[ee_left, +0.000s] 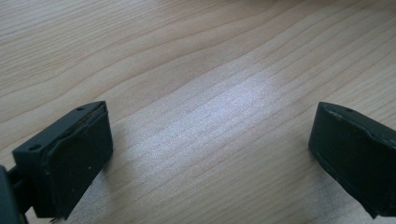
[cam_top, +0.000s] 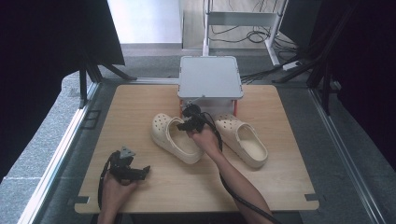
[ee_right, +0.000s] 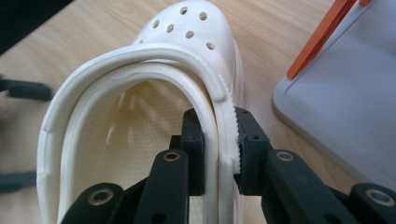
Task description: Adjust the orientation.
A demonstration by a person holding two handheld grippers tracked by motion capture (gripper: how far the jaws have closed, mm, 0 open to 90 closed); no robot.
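Observation:
Two cream clogs lie on the wooden table. The left clog is tilted, its toe pointing to the far left. My right gripper is shut on its rim; in the right gripper view the two jaws pinch the clog's side wall and strap from inside and outside. The right clog rests flat beside it, toe toward the far side. My left gripper sits near the front left of the table, open, with only bare wood between its fingers.
A grey lidded box with orange trim stands at the far middle of the table, just behind the clogs; its corner is close to the right of the held clog. Black frame legs and cables lie on the floor beyond.

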